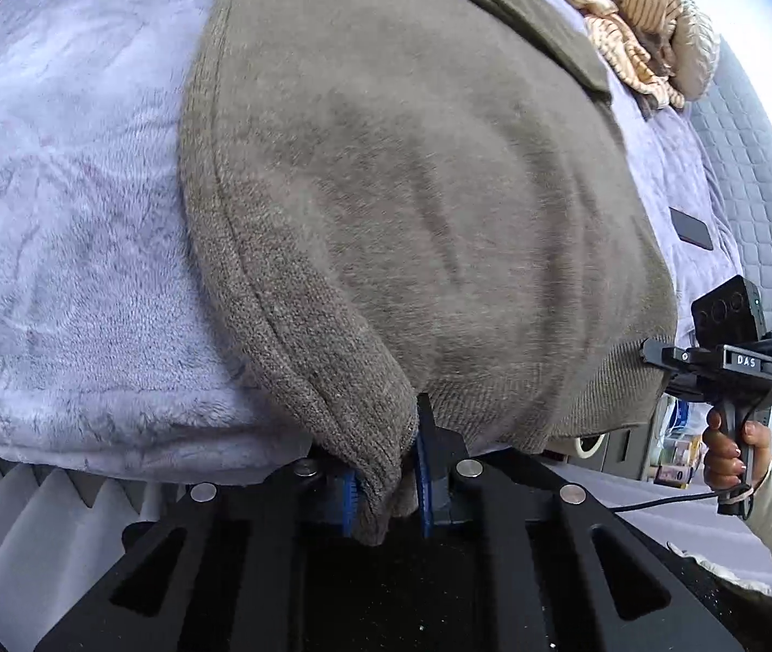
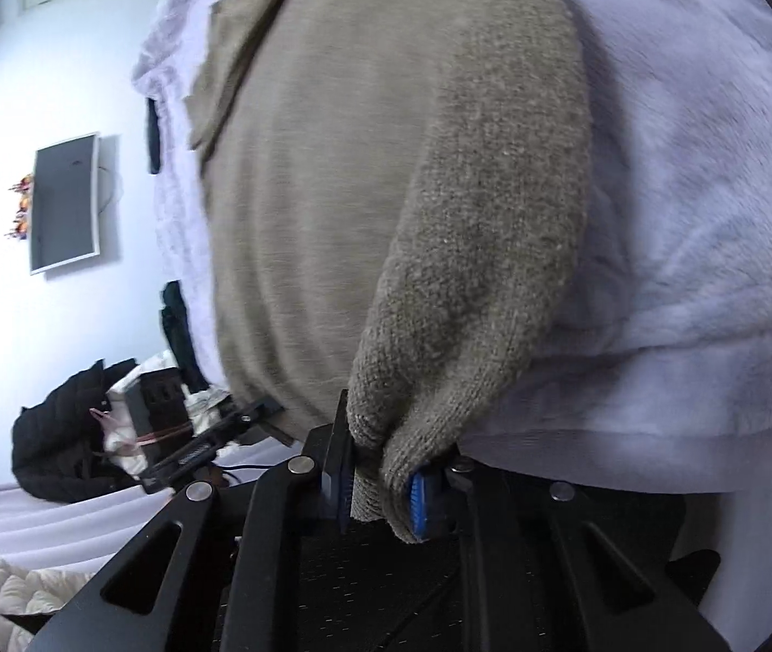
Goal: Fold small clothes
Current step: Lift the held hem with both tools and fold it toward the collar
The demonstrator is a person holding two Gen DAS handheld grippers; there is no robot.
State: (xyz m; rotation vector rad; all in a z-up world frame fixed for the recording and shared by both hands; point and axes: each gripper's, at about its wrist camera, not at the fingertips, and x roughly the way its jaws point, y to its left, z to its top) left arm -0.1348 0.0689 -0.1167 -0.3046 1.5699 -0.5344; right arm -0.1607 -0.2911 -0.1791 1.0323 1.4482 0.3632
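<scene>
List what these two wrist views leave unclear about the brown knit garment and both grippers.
- Brown knit garment: far end cut off by the top edge, both views.
- Left gripper: pads mostly buried in the bunched hem.
- Right gripper: the knit covers much of the pads.
- Striped clothes: too small and crumpled to identify.

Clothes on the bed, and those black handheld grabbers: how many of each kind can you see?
Taupe knitted garment, gripped at two corners: 1
Striped beige clothes heap, pieces not separable: 1
Handheld grippers, left gripper and right gripper, jaws shut on knit: 2
Total: 4
</scene>
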